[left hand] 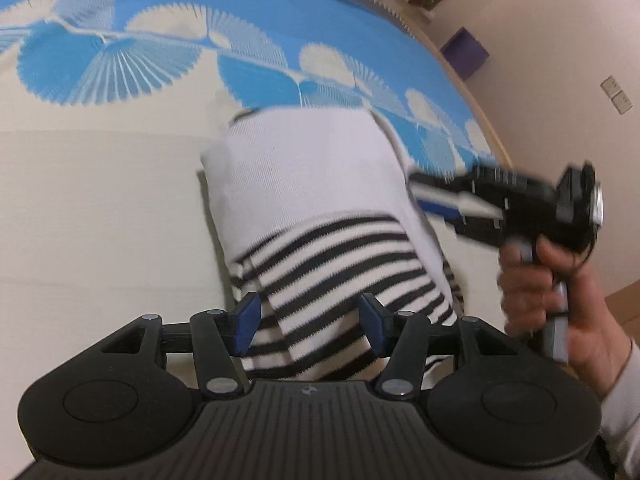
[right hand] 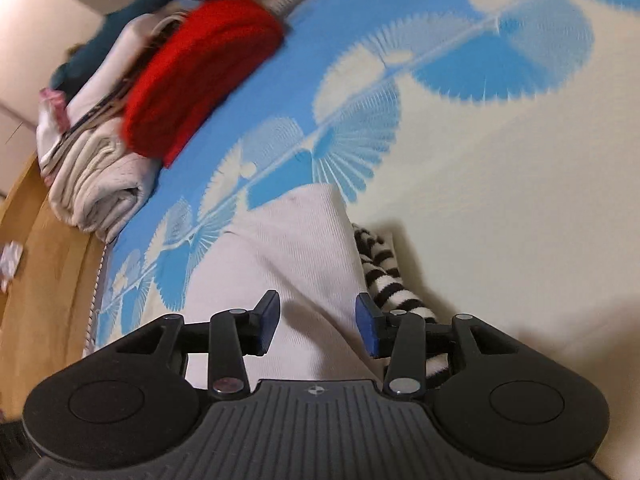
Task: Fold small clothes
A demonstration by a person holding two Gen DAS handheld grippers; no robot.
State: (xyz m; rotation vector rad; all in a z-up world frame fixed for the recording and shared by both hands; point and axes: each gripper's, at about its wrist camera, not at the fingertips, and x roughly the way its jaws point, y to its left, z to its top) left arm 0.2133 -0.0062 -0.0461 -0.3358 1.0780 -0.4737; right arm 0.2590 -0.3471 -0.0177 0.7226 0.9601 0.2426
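Here both grippers stood open and empty: the left gripper (left hand: 308, 326) over the striped shirt (left hand: 320, 208), the right gripper (right hand: 316, 326) beside it. The shirt lay on the bed (left hand: 100, 200), seemingly partly folded. Farther, folded clothes (right hand: 132, 120) were piled.

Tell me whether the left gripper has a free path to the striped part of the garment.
Probably yes. The left gripper is open, with the striped part directly between and ahead of its fingers. The right gripper sits off to the side at the white part.
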